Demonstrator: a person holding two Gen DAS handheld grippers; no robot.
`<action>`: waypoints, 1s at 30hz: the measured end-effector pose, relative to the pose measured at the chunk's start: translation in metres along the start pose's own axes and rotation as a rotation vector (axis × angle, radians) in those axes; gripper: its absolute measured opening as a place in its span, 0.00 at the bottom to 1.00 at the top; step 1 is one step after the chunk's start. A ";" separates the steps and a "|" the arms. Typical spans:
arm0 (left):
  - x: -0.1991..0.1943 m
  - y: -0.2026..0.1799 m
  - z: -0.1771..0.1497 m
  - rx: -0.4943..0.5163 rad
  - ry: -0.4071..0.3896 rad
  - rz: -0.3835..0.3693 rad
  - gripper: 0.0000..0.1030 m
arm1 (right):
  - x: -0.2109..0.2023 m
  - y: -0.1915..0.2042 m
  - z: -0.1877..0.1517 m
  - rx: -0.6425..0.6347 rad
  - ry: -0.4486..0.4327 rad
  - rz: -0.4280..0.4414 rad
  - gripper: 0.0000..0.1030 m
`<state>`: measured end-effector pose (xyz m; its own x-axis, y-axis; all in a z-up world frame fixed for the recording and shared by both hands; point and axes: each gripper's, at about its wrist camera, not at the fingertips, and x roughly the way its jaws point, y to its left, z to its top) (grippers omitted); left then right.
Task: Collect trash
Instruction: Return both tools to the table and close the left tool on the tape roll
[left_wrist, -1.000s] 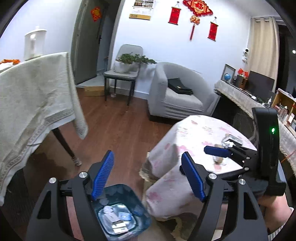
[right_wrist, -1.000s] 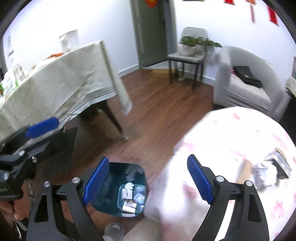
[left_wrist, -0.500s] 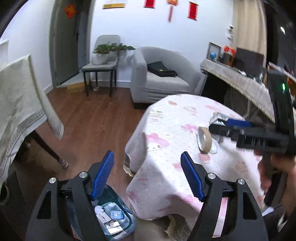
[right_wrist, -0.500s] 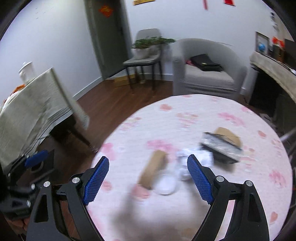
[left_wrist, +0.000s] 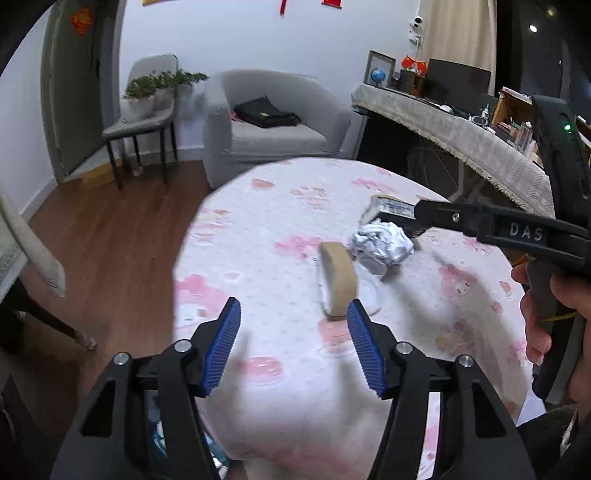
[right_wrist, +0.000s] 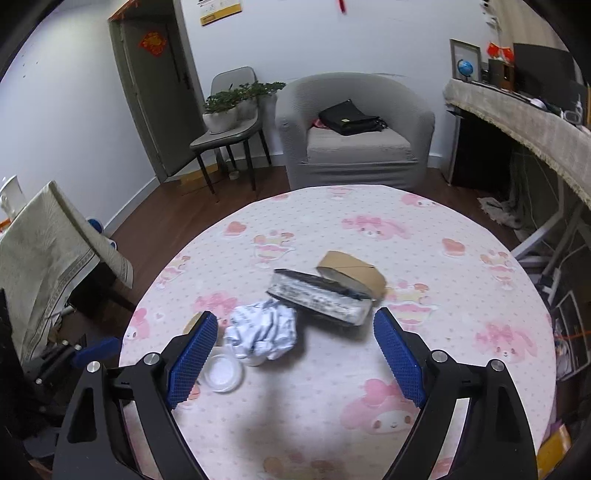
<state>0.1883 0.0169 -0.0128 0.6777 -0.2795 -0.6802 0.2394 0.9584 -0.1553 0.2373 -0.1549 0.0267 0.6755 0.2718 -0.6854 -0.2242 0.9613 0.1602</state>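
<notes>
Item: paper wad (right_wrist: 263, 328), on bench (right_wrist: 461, 280), landmark. My right gripper (right_wrist: 291, 354) is nearer, wide open and empty, wad just ahead between its jaws, toward the left one. My left gripper (left_wrist: 293, 345), closing on nothing, faces tape roll (left_wrist: 338, 282) beside wad.

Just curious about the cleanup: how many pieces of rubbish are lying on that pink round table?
4: a crumpled paper ball, a clear round lid beside it, a brown tape roll at the left, and an open box behind. More may be hidden.

Black gripper (left_wrist: 293, 339) frames, ribbed blue pads (right_wrist: 190, 356), silver screws.
</notes>
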 end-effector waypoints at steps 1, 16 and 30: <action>0.003 -0.002 0.000 0.000 0.007 -0.008 0.59 | 0.000 -0.001 0.001 0.003 0.000 0.000 0.85; 0.045 -0.015 0.006 -0.065 0.081 -0.045 0.45 | 0.002 -0.022 -0.004 0.030 0.025 0.003 0.85; 0.034 -0.017 0.012 -0.081 0.053 -0.064 0.21 | 0.008 -0.022 -0.002 0.058 0.027 0.020 0.85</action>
<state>0.2154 -0.0094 -0.0244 0.6246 -0.3389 -0.7036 0.2228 0.9408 -0.2554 0.2457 -0.1740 0.0161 0.6520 0.2904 -0.7004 -0.1957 0.9569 0.2146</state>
